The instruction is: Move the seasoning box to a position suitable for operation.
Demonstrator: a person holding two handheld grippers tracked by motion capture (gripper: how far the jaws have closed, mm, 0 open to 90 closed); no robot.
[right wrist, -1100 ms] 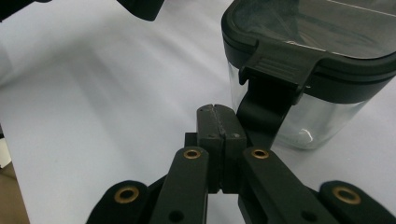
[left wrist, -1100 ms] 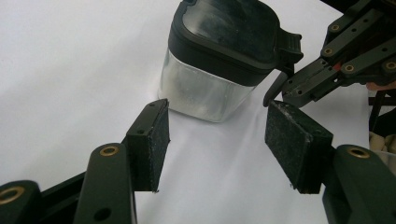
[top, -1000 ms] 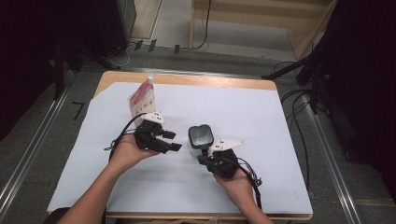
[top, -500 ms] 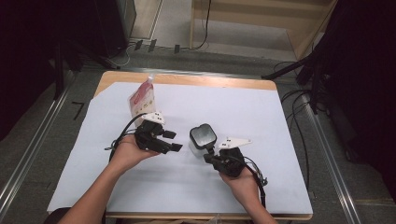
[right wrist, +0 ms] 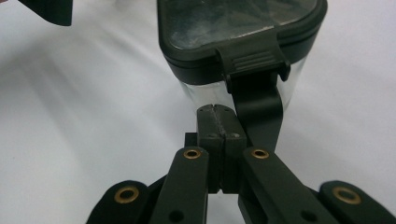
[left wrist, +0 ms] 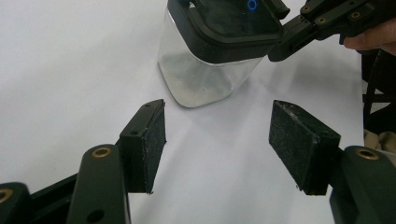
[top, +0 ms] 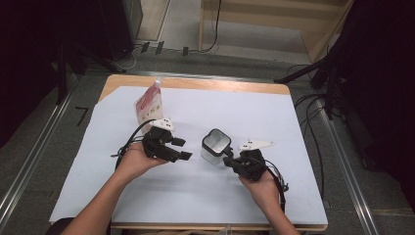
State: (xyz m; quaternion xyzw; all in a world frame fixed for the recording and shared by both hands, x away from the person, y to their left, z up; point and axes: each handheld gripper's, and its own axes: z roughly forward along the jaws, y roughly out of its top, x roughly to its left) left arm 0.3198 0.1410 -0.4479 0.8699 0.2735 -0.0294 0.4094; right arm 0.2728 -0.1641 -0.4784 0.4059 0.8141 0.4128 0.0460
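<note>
A white sheet covers the counter (top: 303, 196), and the jar (top: 216, 146) stands upright at its middle. The right gripper (right wrist: 217, 122), jaws closed on nothing, noses up just under the lid latch (right wrist: 252, 59); best to work the tip under the tab gently. The left gripper (left wrist: 219, 140) waits open, the jar just beyond its jaws; it should clasp the clear body first to steady it.

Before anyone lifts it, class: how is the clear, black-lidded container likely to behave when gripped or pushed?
The container looks like rigid clear plastic, so it probably holds its shape when squeezed. It appears nearly empty, so likely light and apt to slide on the white table cover. Its smooth walls may slip between pads. The right tool, shut, is by its lid latch.
</note>
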